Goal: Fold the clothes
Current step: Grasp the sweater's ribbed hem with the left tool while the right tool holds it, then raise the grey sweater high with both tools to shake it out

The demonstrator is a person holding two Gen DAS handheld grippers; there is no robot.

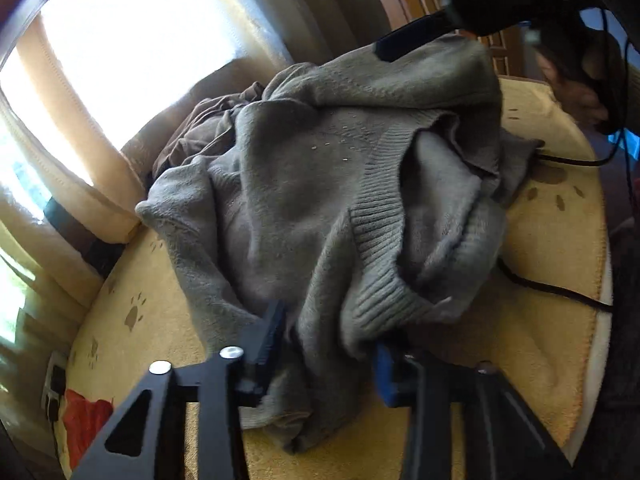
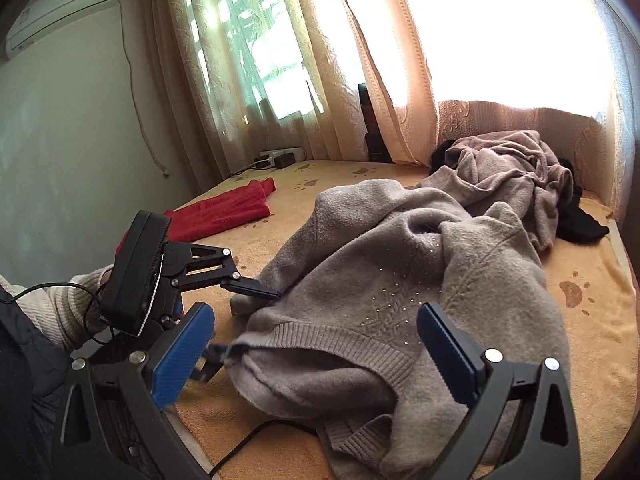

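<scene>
A crumpled grey knit sweater [image 1: 320,200] [image 2: 400,264] with a ribbed hem lies on the yellow paw-print bed cover [image 1: 540,360] [image 2: 596,344]. My left gripper [image 1: 328,354] has a bunched fold of the sweater's near edge between its pads, which press on it. In the right wrist view the left gripper [image 2: 236,320] is at the sweater's left edge, held by a hand in a cream sleeve. My right gripper [image 2: 316,320] stands wide open just above the ribbed hem, with nothing pinched. One finger [image 1: 404,42] of it shows over the sweater's far side.
A brownish-grey garment [image 2: 512,172] and a black one [image 2: 580,220] are piled at the back by the curtain. A red garment [image 2: 224,212] lies at the left. A black cable [image 1: 560,292] crosses the cover. A power strip [image 2: 280,156] sits by the wall.
</scene>
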